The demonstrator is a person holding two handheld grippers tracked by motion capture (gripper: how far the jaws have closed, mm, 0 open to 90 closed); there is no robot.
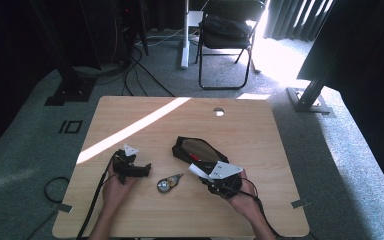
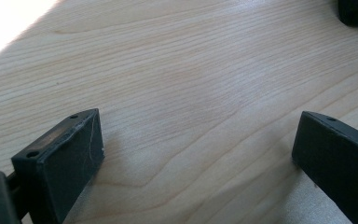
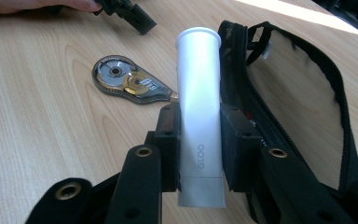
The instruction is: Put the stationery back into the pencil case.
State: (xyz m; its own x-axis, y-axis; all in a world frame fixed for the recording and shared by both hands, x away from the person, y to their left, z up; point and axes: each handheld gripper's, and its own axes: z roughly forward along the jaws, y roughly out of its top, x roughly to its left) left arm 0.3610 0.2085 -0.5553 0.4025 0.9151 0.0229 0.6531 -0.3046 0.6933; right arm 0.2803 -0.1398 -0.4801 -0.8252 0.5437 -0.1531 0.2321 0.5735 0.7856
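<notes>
"GLOO" on the glue stick [image 3: 199, 116]

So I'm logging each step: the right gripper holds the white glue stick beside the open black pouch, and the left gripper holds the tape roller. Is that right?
Not quite. The left gripper holds nothing: the left gripper view shows its jaws apart over bare table. The tape roller lies loose between the hands. The right gripper does hold the glue stick beside the open pouch.

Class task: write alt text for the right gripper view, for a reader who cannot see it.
The right gripper clamps a white glue stick marked GLOO between its two black jaws, held beside the open black pencil case. To its left a correction tape dispenser lies on the wooden table, with the left gripper farther off.
</notes>
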